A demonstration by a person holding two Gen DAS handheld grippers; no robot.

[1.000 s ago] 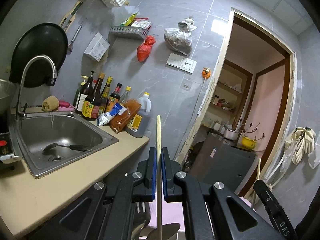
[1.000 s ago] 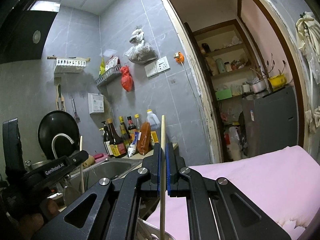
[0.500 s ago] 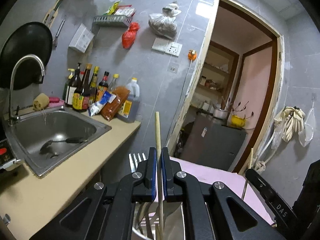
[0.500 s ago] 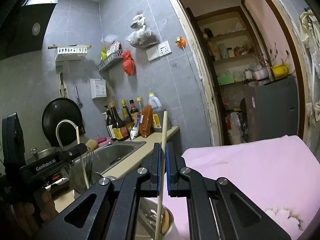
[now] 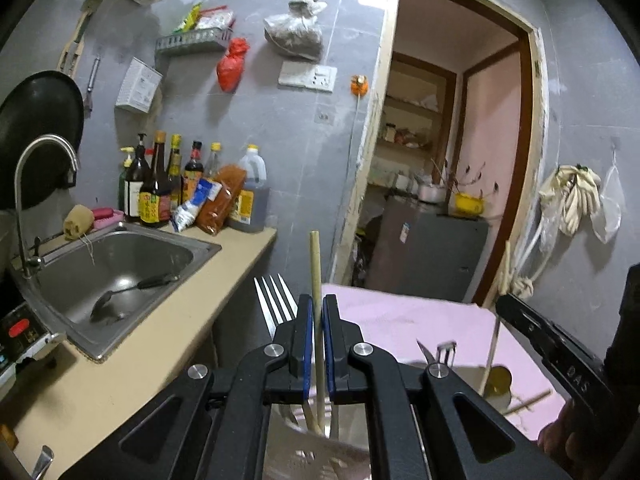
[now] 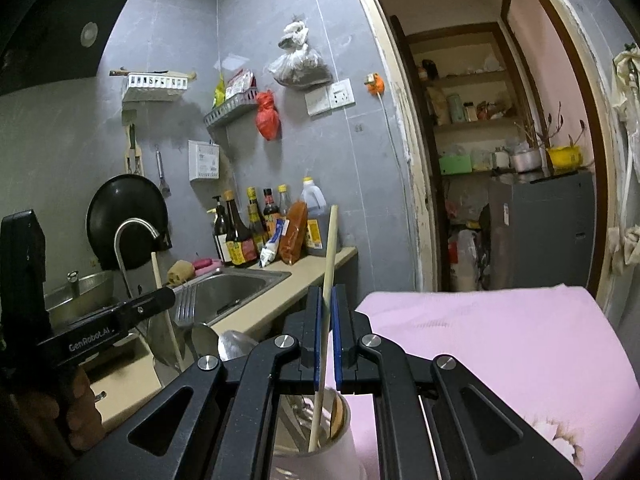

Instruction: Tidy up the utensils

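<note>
My left gripper [image 5: 316, 308] is shut on a wooden chopstick [image 5: 315, 264] that stands upright, its lower end down in a metal utensil holder [image 5: 312, 452] beside a fork [image 5: 274, 300]. My right gripper [image 6: 327, 300] has its jaws slightly apart around a second wooden chopstick [image 6: 330, 248], which leans in a metal cup [image 6: 320, 436] on the pink cloth [image 6: 500, 340]. The left gripper also shows in the right wrist view [image 6: 160, 300], over a holder with a fork [image 6: 185, 304] and spoons. The right gripper's finger [image 5: 536, 328] shows in the left wrist view above the cup [image 5: 498, 384].
A steel sink [image 5: 116, 264] with a ladle [image 5: 132, 292] lies left in a beige counter [image 5: 100, 380]. Sauce bottles [image 5: 168, 188] line the grey wall. A black wok [image 5: 36, 136] hangs behind the faucet [image 5: 40, 160]. A doorway [image 5: 452, 160] opens behind the pink cloth [image 5: 400, 324].
Both grippers have lowered their chopsticks into the containers. The fork and holder have come into view by the left gripper. The right gripper's jaws have parted slightly, and its chopstick now leans.
</note>
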